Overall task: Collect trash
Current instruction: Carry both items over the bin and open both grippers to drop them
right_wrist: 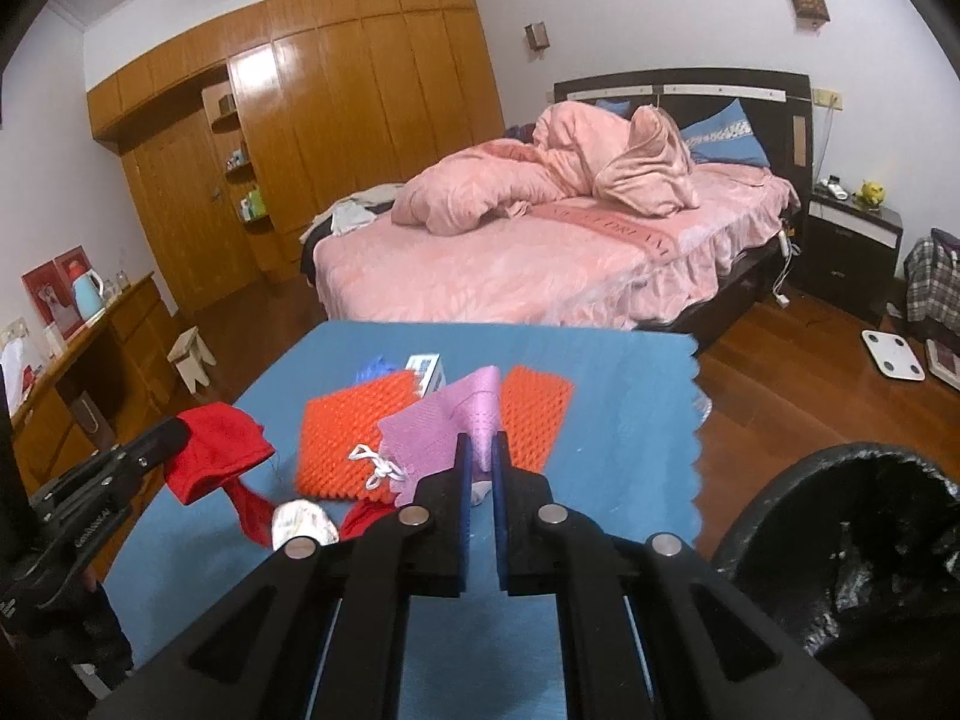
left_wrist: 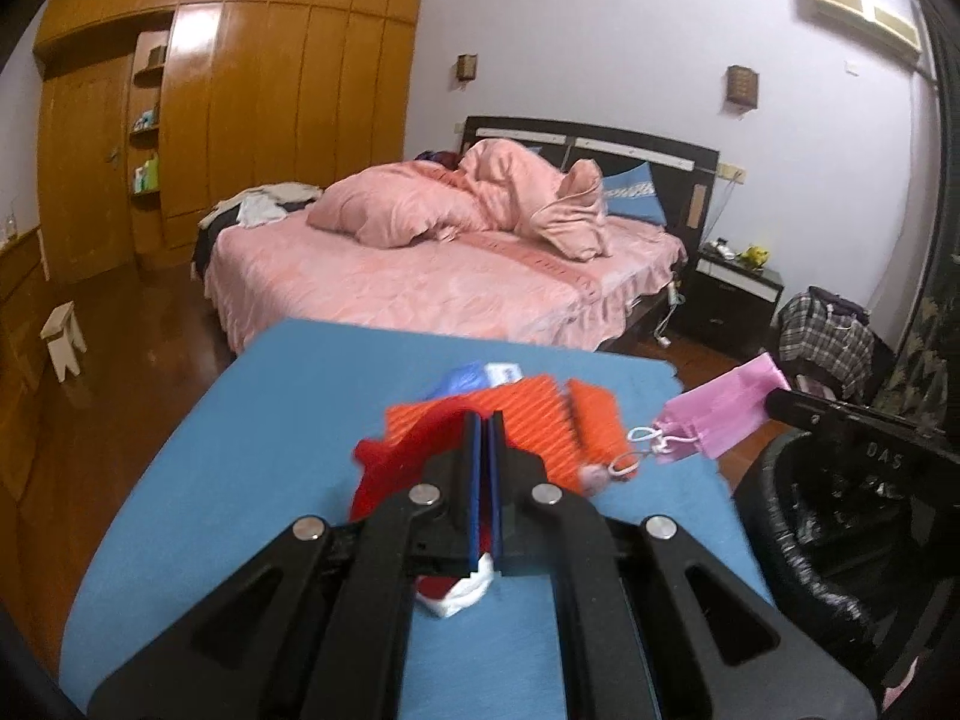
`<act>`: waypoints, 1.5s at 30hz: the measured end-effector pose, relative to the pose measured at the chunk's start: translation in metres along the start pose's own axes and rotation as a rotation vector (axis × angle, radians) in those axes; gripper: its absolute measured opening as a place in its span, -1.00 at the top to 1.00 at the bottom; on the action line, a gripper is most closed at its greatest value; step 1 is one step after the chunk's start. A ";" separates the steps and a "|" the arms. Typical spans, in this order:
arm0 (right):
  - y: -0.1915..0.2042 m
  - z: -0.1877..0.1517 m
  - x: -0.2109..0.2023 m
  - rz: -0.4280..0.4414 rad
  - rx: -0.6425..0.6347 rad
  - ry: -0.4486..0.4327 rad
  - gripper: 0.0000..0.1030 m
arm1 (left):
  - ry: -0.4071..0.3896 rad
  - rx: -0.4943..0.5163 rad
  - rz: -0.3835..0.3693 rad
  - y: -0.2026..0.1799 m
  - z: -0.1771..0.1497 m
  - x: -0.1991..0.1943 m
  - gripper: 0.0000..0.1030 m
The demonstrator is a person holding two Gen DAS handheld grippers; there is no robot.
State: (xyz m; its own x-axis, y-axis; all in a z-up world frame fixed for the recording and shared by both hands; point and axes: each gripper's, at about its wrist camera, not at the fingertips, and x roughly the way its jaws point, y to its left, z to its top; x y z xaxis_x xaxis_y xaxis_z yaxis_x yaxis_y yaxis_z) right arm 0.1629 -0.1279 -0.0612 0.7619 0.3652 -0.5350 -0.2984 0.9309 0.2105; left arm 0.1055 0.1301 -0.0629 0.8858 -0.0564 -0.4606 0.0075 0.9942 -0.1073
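A pink drawstring pouch [right_wrist: 447,429] hung off the blue cloth, white cord [right_wrist: 375,468] dangling. A red rag [right_wrist: 216,450] drooped beside two orange ridged foam pieces [right_wrist: 354,438]. The black-lined bin [right_wrist: 852,546] stood alongside.

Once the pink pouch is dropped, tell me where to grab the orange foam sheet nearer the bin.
Best take the orange foam sheet by its far right edge, coming in low from the bin side. It lies flat on the blue cloth, so only an edge offers a pinch; its near left part is hidden behind the pink drawstring pouch in the right gripper.
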 end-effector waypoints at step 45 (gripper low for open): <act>-0.186 -0.048 -0.141 -0.466 0.249 -0.104 -0.88 | 0.056 0.175 -0.374 -0.200 -0.018 0.033 -0.62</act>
State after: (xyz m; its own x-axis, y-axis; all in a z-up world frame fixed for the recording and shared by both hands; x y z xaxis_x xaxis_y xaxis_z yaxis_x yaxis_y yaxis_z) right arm 0.0835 -0.3526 -0.0636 0.8376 -0.1007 -0.5369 0.2212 0.9612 0.1648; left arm 0.1252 -0.0719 -0.0727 0.7804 -0.4168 -0.4660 0.4070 0.9045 -0.1274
